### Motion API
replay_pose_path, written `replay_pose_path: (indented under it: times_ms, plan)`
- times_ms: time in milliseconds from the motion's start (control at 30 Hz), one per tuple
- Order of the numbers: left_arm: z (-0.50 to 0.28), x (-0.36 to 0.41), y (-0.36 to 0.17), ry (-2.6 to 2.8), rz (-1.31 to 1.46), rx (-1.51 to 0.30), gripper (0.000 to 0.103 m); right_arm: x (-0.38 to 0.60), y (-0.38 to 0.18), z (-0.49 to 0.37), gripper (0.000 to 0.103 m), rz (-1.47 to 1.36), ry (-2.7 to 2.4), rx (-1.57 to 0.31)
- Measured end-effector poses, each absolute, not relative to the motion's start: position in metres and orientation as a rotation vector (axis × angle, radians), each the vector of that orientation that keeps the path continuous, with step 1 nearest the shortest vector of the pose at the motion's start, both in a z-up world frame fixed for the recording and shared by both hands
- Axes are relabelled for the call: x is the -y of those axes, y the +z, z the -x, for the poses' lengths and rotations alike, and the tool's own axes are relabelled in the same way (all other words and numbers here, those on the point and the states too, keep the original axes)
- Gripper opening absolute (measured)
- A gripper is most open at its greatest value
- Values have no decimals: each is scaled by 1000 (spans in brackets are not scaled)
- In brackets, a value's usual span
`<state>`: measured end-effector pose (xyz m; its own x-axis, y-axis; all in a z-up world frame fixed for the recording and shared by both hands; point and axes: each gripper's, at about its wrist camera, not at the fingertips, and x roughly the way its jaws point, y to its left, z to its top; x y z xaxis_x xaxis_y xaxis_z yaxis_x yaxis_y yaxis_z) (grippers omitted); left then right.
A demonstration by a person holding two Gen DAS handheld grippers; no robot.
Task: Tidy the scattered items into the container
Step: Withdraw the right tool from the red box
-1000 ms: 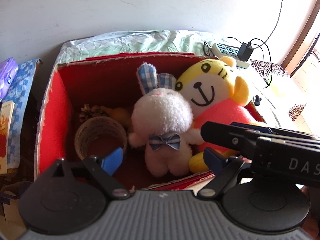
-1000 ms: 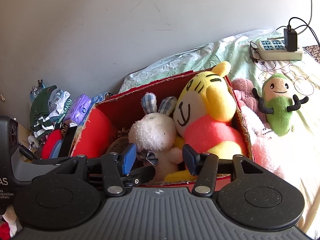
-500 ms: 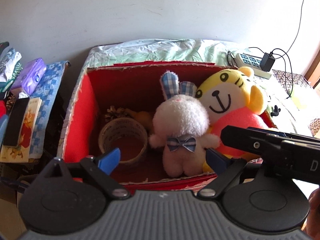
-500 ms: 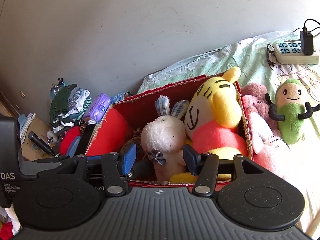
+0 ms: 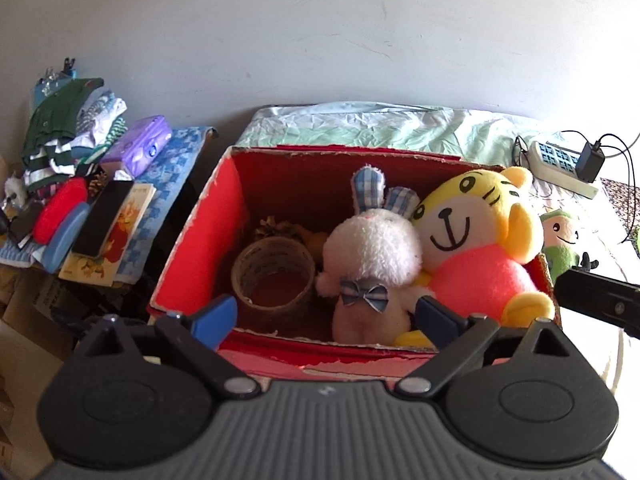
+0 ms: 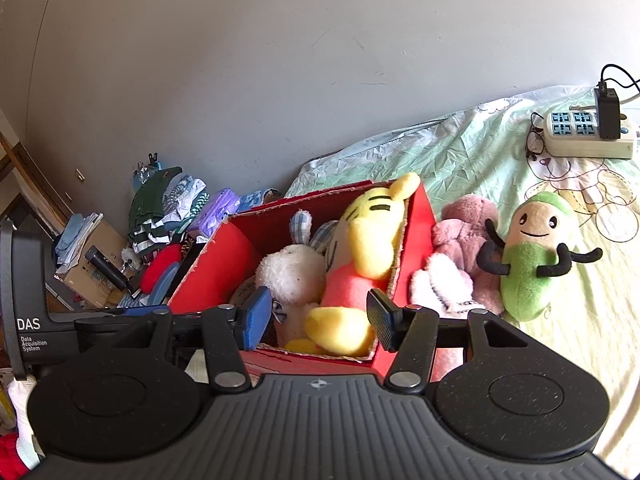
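A red cardboard box [image 5: 200, 240] [image 6: 216, 256] stands on the bed. In it sit a white bunny plush [image 5: 372, 256] [image 6: 292, 280], a yellow tiger plush [image 5: 476, 240] [image 6: 368, 248], a tape roll [image 5: 274, 276] and a pine cone [image 5: 272, 226]. A pink plush [image 6: 464, 256] and a green pea plush [image 6: 532, 260] lie on the sheet right of the box. My left gripper [image 5: 324, 318] is open and empty before the box's near wall. My right gripper [image 6: 316, 314] is open and empty, near the box's front right corner.
A power strip [image 6: 588, 140] with charger and cables lies at the back right, glasses [image 6: 534, 144] beside it. Left of the bed a side table holds folded clothes [image 5: 68, 140], a purple pack [image 5: 140, 148], a book [image 5: 116, 232] and small items. A wall runs behind.
Both grippers have pulled back and up from the box, so it looks smaller and more of the room shows. The right view has swung right, showing the pink and pea plush. Both stay open.
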<state>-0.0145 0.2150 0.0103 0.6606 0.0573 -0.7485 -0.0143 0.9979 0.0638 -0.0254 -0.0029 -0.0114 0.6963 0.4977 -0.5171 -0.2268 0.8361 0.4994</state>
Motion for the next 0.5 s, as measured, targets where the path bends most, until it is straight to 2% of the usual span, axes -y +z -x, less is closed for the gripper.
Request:
replay_pose_path:
  times_ms: [500]
  plan:
    - [48, -166, -15, 173, -62, -933, 99, 62, -47, 41, 57, -463, 429, -822]
